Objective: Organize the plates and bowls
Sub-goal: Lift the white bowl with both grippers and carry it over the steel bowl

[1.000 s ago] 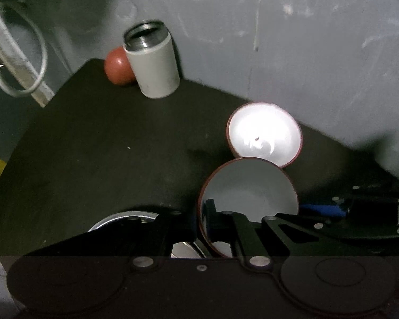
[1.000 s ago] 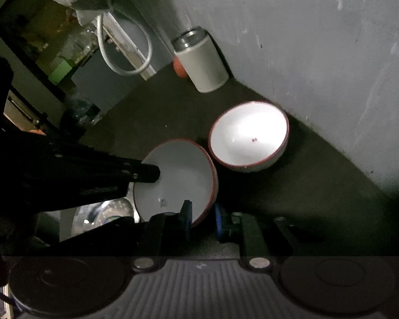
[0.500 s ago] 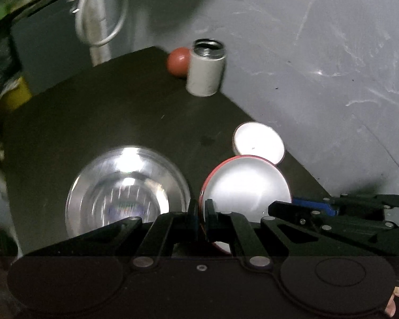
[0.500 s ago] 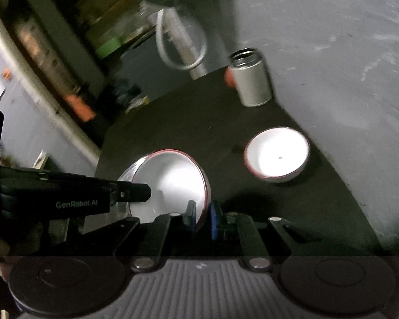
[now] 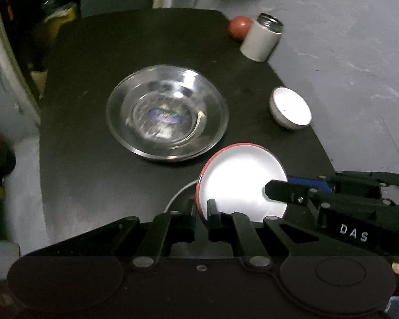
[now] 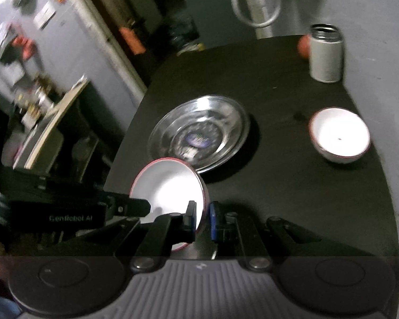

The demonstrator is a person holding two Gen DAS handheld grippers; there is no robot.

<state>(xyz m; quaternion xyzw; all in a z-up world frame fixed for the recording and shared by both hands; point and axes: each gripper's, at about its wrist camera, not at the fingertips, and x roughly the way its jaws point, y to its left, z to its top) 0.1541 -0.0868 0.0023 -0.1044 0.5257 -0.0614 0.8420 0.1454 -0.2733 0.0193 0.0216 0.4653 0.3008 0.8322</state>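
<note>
A white bowl with a red rim [image 5: 239,180] [image 6: 170,186] hangs above the near part of the black table, held from both sides. My left gripper [image 5: 201,210] is shut on its left rim and my right gripper [image 6: 202,219] is shut on its right rim. A steel plate [image 5: 167,113] [image 6: 199,133] lies flat in the middle of the table, beyond the held bowl. A second white bowl [image 5: 291,107] [image 6: 339,135] stands upright at the right, near the wall.
A white steel-rimmed tumbler [image 5: 262,37] [image 6: 325,53] and a red ball [image 5: 239,26] stand at the table's [image 5: 93,172] far right corner by the grey wall. A white hose loop [image 6: 255,0] hangs behind. Shelves and clutter lie off the left edge.
Both grippers have lifted the red-rimmed bowl up and back toward the near edge, away from the other bowl. The steel plate has come fully into view.
</note>
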